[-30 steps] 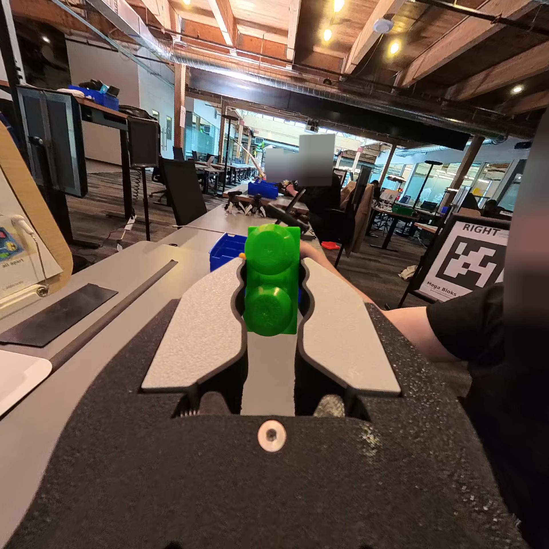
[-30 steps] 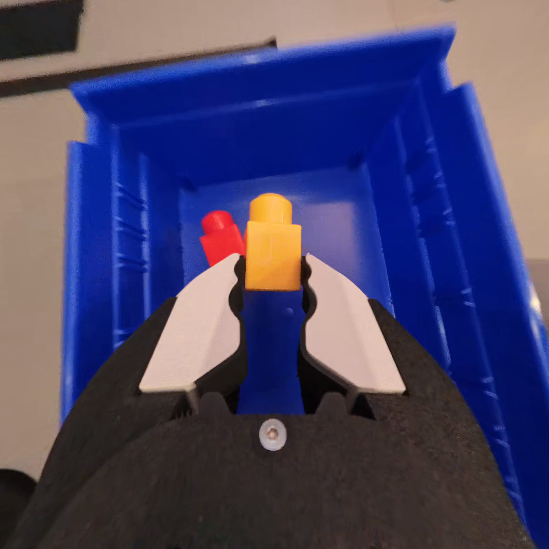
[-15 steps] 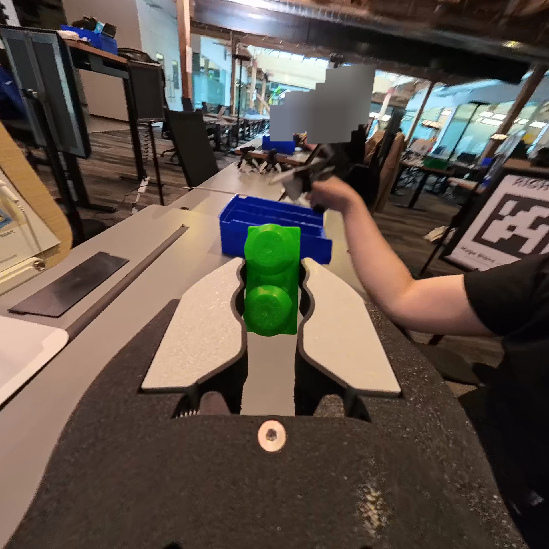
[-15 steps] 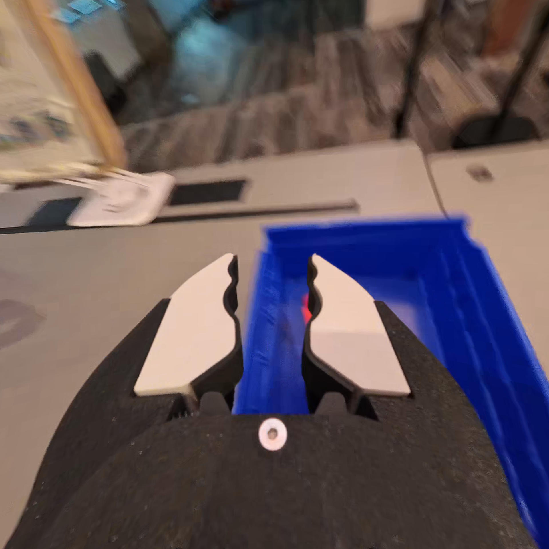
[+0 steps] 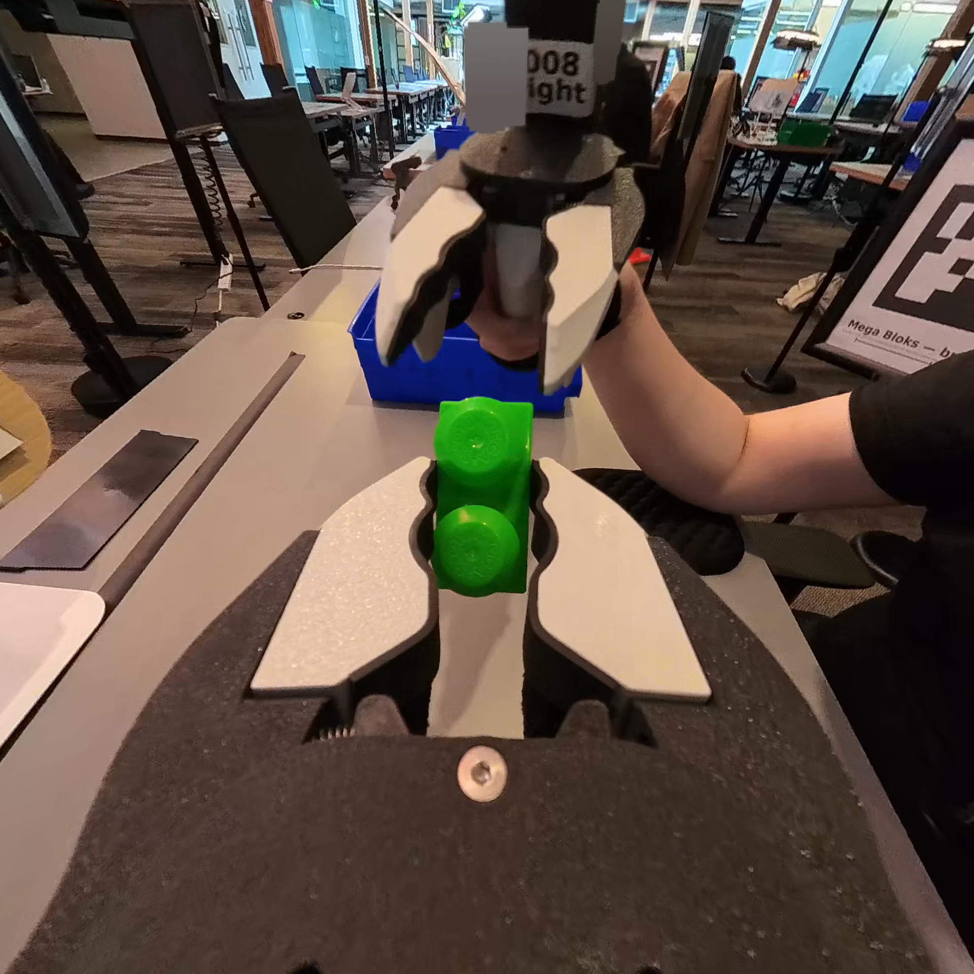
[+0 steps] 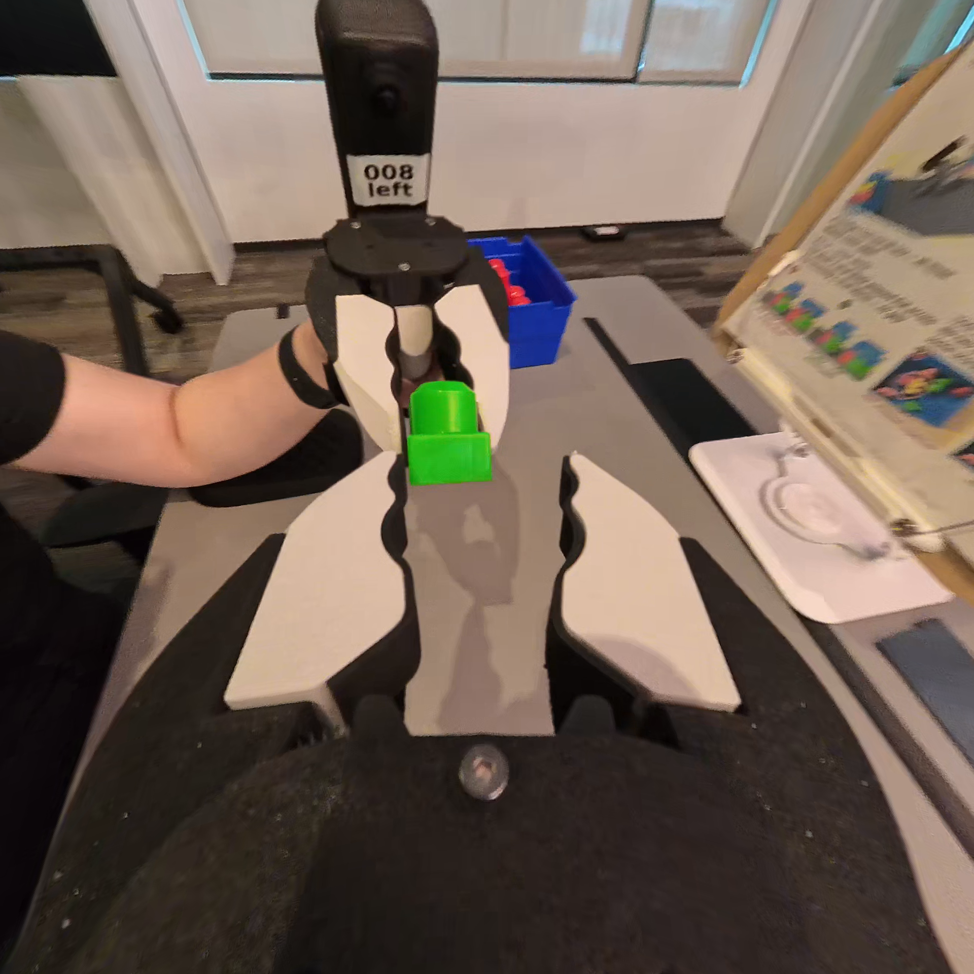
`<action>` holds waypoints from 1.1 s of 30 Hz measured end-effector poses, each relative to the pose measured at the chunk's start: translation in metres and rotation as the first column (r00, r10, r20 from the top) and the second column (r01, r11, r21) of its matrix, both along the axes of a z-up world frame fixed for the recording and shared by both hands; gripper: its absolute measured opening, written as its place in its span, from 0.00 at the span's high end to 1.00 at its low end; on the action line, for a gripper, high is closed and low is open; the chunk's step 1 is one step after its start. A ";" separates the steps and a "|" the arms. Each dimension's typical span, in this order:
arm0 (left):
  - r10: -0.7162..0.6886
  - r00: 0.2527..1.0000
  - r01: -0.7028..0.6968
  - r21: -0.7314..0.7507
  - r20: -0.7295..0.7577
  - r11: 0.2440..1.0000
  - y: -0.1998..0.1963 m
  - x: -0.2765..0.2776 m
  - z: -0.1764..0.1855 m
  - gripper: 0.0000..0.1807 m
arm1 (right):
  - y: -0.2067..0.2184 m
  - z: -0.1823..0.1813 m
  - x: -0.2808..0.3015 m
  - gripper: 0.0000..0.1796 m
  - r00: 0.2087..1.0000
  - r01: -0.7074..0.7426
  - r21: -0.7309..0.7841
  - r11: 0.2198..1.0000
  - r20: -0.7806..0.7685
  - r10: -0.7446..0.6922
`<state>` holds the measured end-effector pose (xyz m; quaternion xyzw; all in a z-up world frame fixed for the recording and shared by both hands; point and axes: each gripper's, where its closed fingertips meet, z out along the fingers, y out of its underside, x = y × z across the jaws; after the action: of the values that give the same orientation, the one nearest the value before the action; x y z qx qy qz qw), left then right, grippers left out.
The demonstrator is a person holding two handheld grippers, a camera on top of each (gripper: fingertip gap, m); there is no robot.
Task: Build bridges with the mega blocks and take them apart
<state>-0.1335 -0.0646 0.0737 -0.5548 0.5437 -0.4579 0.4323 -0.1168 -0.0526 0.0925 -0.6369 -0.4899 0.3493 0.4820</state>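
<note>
My left gripper is shut on a green two-stud block, studs facing the camera, held above the grey table. The right wrist view shows the same green block between the left gripper's fingers. My right gripper is open and empty, facing the left gripper with the green block just beyond its fingertips. The left wrist view shows the right gripper open, hovering in front of a blue bin.
A second blue bin with red blocks stands at the table's other end. A white pad and a picture board lie along one side. A black wrist rest, a black strip and a sign stand are near. Left and right tips are no more than a few centimetres apart.
My right gripper let go of an orange block in the blue bin, opened wider, and swung round to face the left gripper. The left gripper kept its hold on the green block and tilted down.
</note>
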 end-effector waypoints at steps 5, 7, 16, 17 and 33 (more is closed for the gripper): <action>-0.010 1.000 0.010 0.008 -0.020 1.000 -0.003 0.003 -0.004 0.82 | -0.008 -0.013 -0.014 0.73 0.996 -0.090 -0.064 0.994 0.018 0.091; -0.016 1.000 0.016 0.001 -0.020 1.000 -0.004 0.004 -0.004 0.82 | -0.008 -0.019 -0.015 0.76 0.994 -0.099 -0.066 0.993 0.050 0.102; 0.027 1.000 -0.027 0.016 -0.007 1.000 0.002 0.004 -0.004 0.62 | -0.012 -0.013 -0.001 0.81 0.991 -0.112 -0.077 0.991 0.060 0.117; 0.038 0.999 -0.037 0.029 -0.010 0.999 0.004 0.002 -0.004 0.61 | -0.008 -0.010 0.010 0.81 0.995 -0.069 -0.063 0.996 0.068 0.074; 0.056 0.997 -0.055 0.012 -0.050 0.998 0.009 -0.009 -0.008 0.66 | 0.035 -0.143 0.430 0.81 0.242 0.924 -0.356 0.143 0.251 -0.937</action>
<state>-0.1424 -0.0558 0.0661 -0.5787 0.5411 -0.4289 0.4339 0.3134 -0.0174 -0.0505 -0.8850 0.1071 0.0863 0.4449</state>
